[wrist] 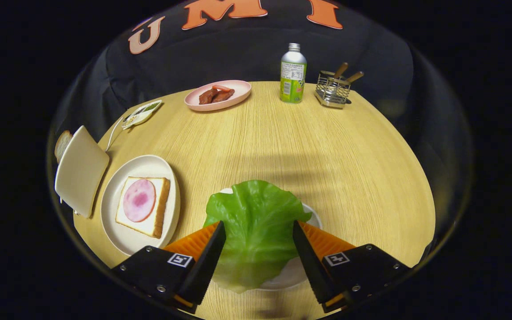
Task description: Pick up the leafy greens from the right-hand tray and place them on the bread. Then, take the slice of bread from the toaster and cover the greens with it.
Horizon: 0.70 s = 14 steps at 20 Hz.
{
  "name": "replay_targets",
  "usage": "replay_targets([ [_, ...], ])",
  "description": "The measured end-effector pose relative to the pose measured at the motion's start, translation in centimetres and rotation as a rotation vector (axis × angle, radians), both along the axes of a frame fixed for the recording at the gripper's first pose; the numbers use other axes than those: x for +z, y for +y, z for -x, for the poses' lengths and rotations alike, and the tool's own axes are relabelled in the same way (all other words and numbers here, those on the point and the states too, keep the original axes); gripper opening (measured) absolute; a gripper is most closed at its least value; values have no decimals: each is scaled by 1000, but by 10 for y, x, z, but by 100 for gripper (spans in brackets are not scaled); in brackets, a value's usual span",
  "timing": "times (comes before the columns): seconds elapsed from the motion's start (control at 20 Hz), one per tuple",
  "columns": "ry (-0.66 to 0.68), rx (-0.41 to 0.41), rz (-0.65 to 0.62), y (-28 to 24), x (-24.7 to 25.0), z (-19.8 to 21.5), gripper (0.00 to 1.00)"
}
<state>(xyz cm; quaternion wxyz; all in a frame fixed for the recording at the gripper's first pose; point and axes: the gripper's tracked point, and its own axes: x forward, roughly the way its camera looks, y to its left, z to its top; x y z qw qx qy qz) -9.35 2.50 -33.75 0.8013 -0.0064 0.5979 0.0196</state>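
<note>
1. Sitting at the bottom middle of the frame: the gripper (259, 231), spread wide open and holding nothing yet, with one finger on each side of the leafy greens (256, 231).
2. Lying between the fingers on the right-hand tray (311, 218), a small white plate: one big, bright green leaf, wavy at the edge, with a fold down the middle, hanging a little over the near rim.
3. Looking like the step right now: getting hold of the leaf. Best done by going down slowly, closing on the thick middle fold, and pinching softly to avoid tearing it or pushing the plate.
4. Waiting at the lower left of the frame, just beside the left finger: the bread (142, 205) on a round plate (167, 169), with a pink slice of ham on top.
5. Standing further left: the toaster (80, 169), with a bit of the second slice of bread (62, 143) peeking out behind it.
6. Sitting far off at the top of the frame: a pink dish (238, 89) of sausages, a bottle (293, 75), and a wire rack (332, 91).
</note>
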Motion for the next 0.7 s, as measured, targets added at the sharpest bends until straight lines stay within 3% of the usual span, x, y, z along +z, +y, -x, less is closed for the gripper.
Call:
replay_targets([
  [0.35,-10,13,40,-4,-6,-3,70],
  [0.45,-24,23,39,0,-7,-5,54],
  [0.5,-29,21,40,1,-6,-6,37],
  [0.6,-39,21,35,4,-7,-8,17],
  [0.7,-48,11,21,7,-5,-11,8],
])
